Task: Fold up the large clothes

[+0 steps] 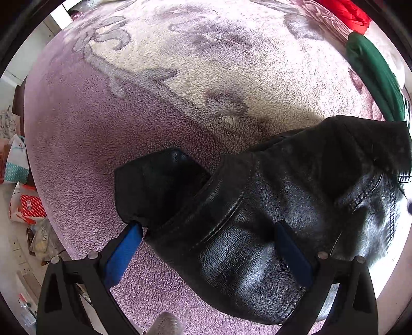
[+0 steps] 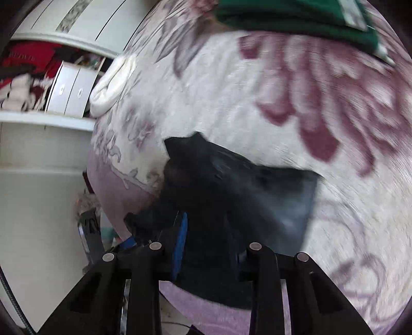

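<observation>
A black leather jacket [image 1: 270, 214] lies bunched on a fleecy lilac and cream bed blanket [image 1: 154, 77]. My left gripper [image 1: 208, 229] is wide open, with its blue-padded fingers [image 1: 123, 252] on either side of a fold of the jacket, one pad on the blanket and the other over the leather. In the blurred right wrist view, my right gripper [image 2: 208, 232] has its blue pads close together on a dark part of the jacket [image 2: 231, 190], which hangs down over the blanket [image 2: 257, 90].
A folded green garment [image 1: 373, 74] and a red one [image 1: 345, 13] lie at the far right of the bed; the green one also shows in the right wrist view [image 2: 296, 18]. A white wardrobe with shelves [image 2: 51, 77] stands left. Bags and clutter [image 1: 23, 195] sit on the floor beside the bed.
</observation>
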